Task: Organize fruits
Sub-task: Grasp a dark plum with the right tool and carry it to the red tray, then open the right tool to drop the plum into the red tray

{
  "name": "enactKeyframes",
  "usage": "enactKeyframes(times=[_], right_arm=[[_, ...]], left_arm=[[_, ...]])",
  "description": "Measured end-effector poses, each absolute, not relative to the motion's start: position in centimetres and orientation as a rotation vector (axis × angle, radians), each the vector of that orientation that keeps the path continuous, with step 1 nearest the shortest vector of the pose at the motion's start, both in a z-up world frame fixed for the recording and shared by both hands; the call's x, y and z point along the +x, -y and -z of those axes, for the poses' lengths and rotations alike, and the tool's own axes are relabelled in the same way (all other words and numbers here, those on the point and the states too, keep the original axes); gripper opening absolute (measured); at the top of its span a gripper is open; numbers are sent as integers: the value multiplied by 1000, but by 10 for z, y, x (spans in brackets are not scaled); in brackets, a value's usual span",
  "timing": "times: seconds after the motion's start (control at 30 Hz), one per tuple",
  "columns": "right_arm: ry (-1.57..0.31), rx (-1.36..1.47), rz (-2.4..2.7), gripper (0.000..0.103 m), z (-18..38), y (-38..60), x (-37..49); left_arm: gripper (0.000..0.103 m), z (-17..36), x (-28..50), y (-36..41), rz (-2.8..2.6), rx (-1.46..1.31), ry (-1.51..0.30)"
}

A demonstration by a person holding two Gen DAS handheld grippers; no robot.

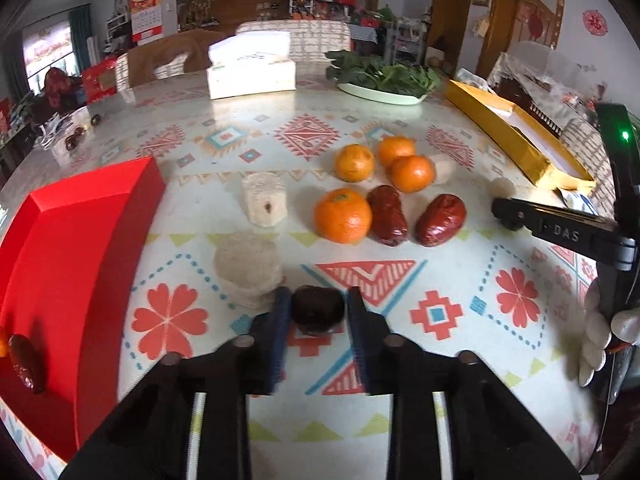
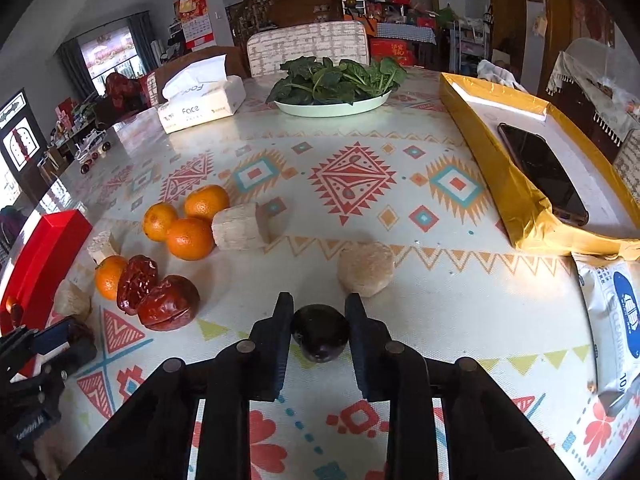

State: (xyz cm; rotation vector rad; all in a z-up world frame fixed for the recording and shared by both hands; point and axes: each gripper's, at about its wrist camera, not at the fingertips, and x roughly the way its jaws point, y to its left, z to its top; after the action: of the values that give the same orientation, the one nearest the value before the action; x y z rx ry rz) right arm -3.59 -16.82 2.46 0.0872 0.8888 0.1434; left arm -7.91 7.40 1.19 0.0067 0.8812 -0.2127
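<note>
My left gripper (image 1: 318, 312) is shut on a dark red date (image 1: 317, 309), just above the patterned table. My right gripper (image 2: 319, 330) is shut on a dark round fruit (image 2: 320, 336). Several oranges (image 1: 343, 215) and two red dates (image 1: 440, 219) lie in a group mid-table; they also show in the right wrist view (image 2: 189, 238). A red box (image 1: 76, 248) stands at the left with one date (image 1: 26, 362) inside. The right gripper's body shows at the far right of the left wrist view (image 1: 560, 232).
Pale cut cylinders lie among the fruit (image 1: 265, 198) (image 1: 247, 272) (image 2: 366, 268) (image 2: 240, 226). A gold tray (image 2: 516, 208) holding a phone (image 2: 544, 172) sits at the right. A tissue box (image 2: 200, 100), a plate of greens (image 2: 332, 108) and a wipes pack (image 2: 616, 320) stand around.
</note>
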Motion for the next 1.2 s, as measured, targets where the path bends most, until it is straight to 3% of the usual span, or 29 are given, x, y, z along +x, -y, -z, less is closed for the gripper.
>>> enactKeyframes(times=[0.57, 0.97, 1.2], right_arm=[[-846, 266, -328, 27, -69, 156, -62], [-911, 161, -587, 28, -85, 7, -62], [-958, 87, -712, 28, -78, -93, -47]], left_arm=[[25, -46, -116, -151, 202, -195, -776], [25, -70, -122, -289, -48, -245, -717], [25, -53, -91, -347, -102, -290, -775]])
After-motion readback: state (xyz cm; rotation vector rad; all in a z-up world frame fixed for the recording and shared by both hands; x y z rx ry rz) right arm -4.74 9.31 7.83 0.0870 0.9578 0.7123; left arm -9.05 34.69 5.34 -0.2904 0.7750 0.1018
